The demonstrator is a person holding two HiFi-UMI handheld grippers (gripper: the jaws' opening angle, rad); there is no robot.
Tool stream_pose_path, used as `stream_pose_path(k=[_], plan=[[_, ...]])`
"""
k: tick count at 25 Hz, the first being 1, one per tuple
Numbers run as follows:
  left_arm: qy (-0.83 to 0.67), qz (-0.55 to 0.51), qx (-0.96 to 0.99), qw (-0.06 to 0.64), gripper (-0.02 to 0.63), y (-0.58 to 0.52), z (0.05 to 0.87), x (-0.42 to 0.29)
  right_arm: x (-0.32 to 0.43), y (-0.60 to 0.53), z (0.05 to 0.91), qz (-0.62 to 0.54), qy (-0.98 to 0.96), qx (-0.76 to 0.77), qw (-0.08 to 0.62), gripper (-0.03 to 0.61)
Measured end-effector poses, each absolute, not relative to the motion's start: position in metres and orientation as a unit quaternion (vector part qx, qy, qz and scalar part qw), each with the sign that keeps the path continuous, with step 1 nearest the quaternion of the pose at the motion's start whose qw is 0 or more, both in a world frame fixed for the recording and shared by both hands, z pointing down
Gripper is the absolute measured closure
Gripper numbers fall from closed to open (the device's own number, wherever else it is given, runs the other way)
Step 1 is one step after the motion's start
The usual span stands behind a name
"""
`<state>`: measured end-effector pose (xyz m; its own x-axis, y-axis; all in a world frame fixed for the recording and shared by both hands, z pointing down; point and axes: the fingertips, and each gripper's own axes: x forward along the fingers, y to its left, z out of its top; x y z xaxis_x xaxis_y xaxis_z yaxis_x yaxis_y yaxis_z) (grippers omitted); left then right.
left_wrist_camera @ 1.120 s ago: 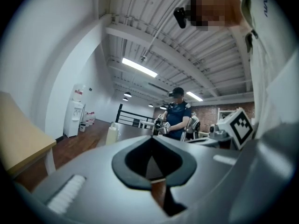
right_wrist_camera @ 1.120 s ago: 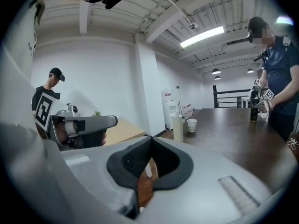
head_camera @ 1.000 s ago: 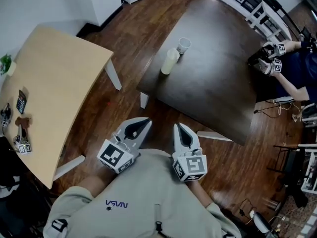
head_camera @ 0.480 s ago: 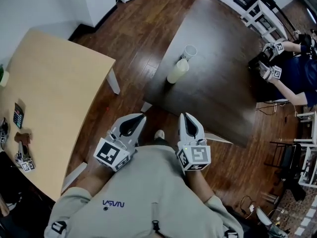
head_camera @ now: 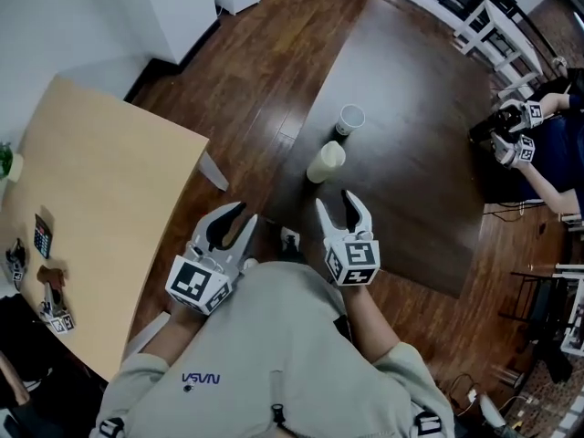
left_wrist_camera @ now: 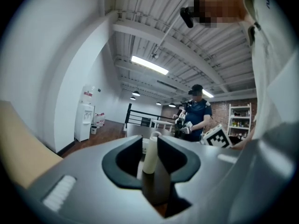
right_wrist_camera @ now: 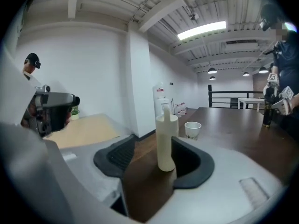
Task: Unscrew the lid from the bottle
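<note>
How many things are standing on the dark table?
2. A cream bottle stands near the table's near edge, and a white cup stands just beyond it. At its right edge, something dark beside another person may be a third.

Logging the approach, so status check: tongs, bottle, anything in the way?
Left tongs and right tongs have just been opening, empty, short of bottle. Bottle upright on dark table, lid on. Paper cup beyond, not blocking.
</note>
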<state>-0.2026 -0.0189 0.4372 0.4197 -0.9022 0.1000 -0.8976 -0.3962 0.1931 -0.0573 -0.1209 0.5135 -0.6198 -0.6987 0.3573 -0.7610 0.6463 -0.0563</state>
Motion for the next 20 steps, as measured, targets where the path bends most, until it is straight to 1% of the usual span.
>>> stream_pose_path(k=[2,4,8,14,20], plan=[[-0.547,-0.003,0.829,0.113,0.518,-0.031,0.438,-0.206,-0.062,-0.139,0.536,0.115,-0.895,0.398,0.163,0.291],[-0.547,0.008,0.828,0.121,0.504,-0.042,0.441,-0.207,-0.07,-0.155,0.556,0.128,-0.898,0.386,0.169,0.246],[-0.539,0.031,0.83,0.14,0.494,-0.059,0.448,-0.203,-0.089,-0.18,0.583,0.125,-0.907,0.359,0.182,0.199],[-0.534,0.034,0.828,0.171,0.488,-0.089,0.461,-0.2,-0.116,-0.199,0.601,0.099,-0.916,0.332,0.201,0.193],[-0.512,0.032,0.84,0.175,0.488,-0.11,0.46,-0.187,-0.131,-0.199,0.61,0.078,-0.92,0.321,0.21,0.196]])
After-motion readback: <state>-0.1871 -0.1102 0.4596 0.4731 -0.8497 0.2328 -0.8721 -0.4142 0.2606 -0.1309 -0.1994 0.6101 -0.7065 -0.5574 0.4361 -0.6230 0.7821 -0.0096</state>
